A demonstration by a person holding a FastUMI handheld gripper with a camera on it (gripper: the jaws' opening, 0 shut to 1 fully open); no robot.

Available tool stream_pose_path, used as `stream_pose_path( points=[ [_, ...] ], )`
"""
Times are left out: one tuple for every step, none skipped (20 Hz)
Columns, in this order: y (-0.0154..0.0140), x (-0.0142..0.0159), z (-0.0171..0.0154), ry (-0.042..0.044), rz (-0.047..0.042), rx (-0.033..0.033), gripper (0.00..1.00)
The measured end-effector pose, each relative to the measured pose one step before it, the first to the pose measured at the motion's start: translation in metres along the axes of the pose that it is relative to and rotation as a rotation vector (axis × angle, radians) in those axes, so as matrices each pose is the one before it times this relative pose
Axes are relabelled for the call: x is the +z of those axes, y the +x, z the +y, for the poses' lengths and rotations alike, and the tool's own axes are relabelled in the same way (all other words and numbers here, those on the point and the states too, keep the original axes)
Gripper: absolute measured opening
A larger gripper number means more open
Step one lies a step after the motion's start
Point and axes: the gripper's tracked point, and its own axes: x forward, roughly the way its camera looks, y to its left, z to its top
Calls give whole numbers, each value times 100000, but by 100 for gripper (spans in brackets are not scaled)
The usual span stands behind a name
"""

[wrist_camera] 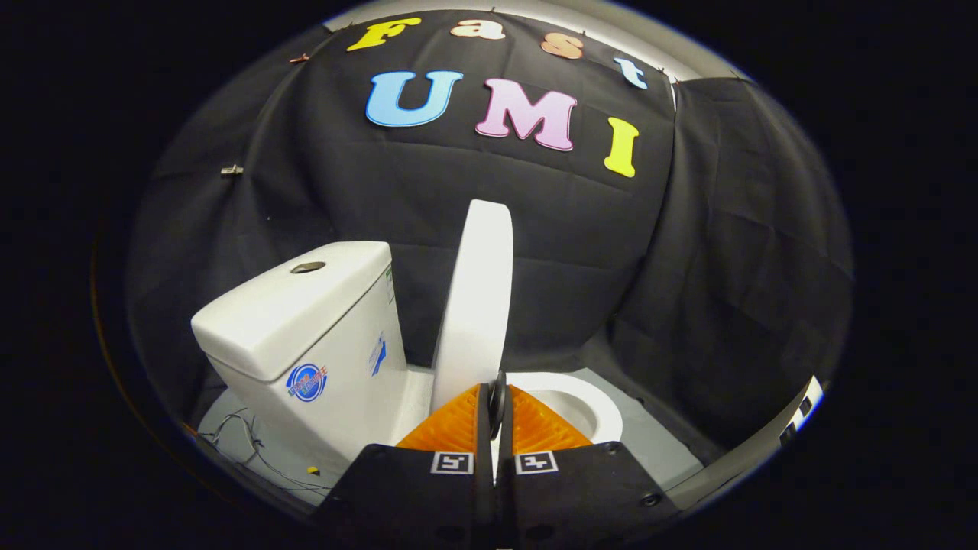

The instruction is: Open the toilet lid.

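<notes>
With lid (477, 305) upright, gripper (495, 401) closed, level.

Smooth, glossy ceramic look on cistern (306, 321) and bowl (581, 405); metal-looking button (308, 267) on top. Lid (477, 305) smooth, plastic-like, duller. Wall cloth (710, 252) matt, creased. Floor (657, 447) matt, smooth. Gripper (497, 401) fingers pressed together, ribbed pads (451, 428).

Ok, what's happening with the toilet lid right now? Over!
Hand-held gripper shut, fingers together below lid's near edge. Toilet lid raised, upright beside tank. Nothing in the way.
</notes>
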Motion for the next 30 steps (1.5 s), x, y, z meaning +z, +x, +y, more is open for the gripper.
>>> stream_pose_path(
  points=[
    [42,198,377,-1832,-1498,-1152,5],
    [-142,165,421,-1347,-1178,-788,5],
    [-85,22,408,-811,-1319,-527,5],
    [-139,176,548,-536,-712,-179,5],
    [-37,230,362,-510,-1122,50,5],
    [-4,202,389,-886,-729,170,5],
    [-268,19,613,-829,-901,120,5],
    [-159,78,609,-588,-825,392,5],
    [35,57,616,-607,-994,469,5],
    [-140,118,550,-498,-715,502,5],
    [-28,136,502,3,-652,575,6],
    [-53,51,547,315,-477,850,5],
    [-92,93,633,284,-414,882,5],
    [-116,105,578,558,-424,949,5],
    [87,29,511,633,-240,1077,5],
    [-14,134,646,477,-385,1173,5],
    [20,-138,512,-29,-101,976,5],
    [-36,33,372,-402,-179,575,5],
    [-65,53,124,-436,35,83,5],
    [-40,93,136,-238,-115,-9,5],
    [-22,104,100,263,1,108,5],
    [-52,57,139,640,5,314,5],
    [10,-85,38,477,133,486,6],
    [20,-41,72,-81,1,361,6],
    [15,98,-100,-957,-12,-386,6],
    [-232,60,162,50,-245,565,5],
    [141,17,100,43,-235,443,7],
    [-13,7,276,15,-248,1288,8],
    [202,-134,340,531,-252,1810,15],
    [-488,117,-59,-178,-331,-128,22]
  ],
)
